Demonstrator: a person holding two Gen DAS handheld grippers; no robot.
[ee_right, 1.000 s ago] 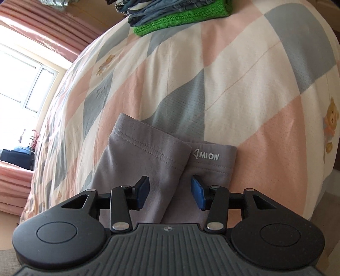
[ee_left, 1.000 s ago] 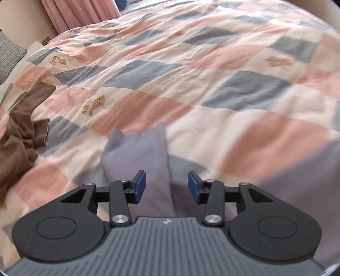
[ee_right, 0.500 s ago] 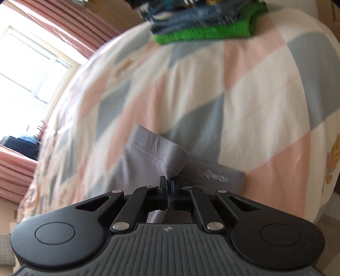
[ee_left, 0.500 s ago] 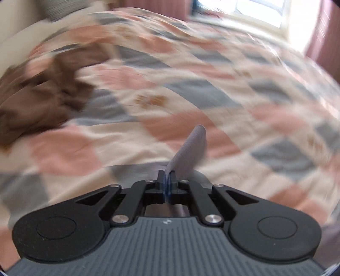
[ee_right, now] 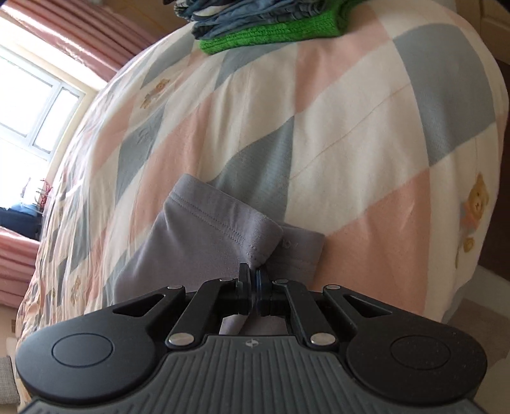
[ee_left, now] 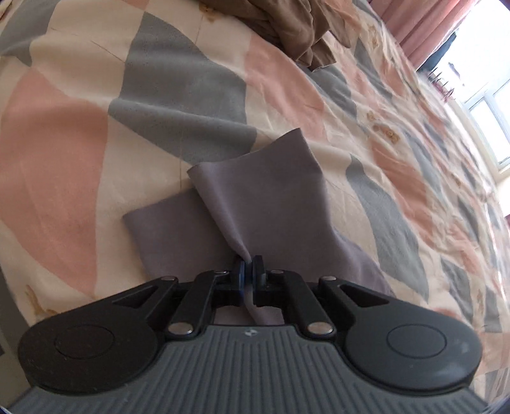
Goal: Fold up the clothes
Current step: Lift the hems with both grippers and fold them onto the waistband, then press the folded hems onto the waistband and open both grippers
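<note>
A bed (ee_left: 79, 133) is being covered by a checked quilt (ee_right: 350, 105). Grey shorts (ee_left: 277, 191) are being carried near its edge, brown clothes (ee_left: 287, 22) further in, a folded pile (ee_right: 271, 28) beyond.

Garment (ee_left: 261, 197) on the bedspread (ee_left: 63, 133), crumpled cloth (ee_left: 287, 28) behind it, folded pile (ee_right: 264, 28) far beyond.

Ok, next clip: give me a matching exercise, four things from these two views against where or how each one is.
Things:
1. grey garment
2. brown clothing
3. green knit
4. left gripper

States:
A. bottom of a folded stack on the quilt
B. crumpled in a heap
C. pinched at two spots, partly lifted
D. shut on a fold of fabric

Pairs: 1-C, 2-B, 3-A, 4-D. The right gripper holds the other spot, by the stitched hem.
</note>
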